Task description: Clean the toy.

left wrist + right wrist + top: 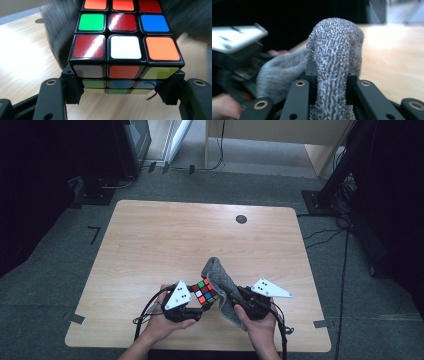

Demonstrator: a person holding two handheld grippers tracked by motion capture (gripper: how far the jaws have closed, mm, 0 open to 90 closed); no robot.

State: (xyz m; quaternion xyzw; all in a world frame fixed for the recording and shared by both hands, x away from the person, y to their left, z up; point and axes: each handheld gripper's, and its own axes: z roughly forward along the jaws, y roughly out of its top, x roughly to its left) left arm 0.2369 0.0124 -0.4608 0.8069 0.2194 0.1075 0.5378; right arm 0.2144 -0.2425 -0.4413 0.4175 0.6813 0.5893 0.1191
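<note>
A light wooden table [150, 245] with rounded corners is sitting on grey carpet, filling the middle of the frame. A small dark round disc [241, 219] is showing near its upper right edge.

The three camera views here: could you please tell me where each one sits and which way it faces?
High view: above the person's side, looking forward and down on the table; forearms, left gripper, right gripper.
Left gripper view: along its jaws, clamped on the cube.
Right gripper view: along its jaws, clamped on the grey cloth.
Shared: cube, cloth and table appear in the high view too.
</note>
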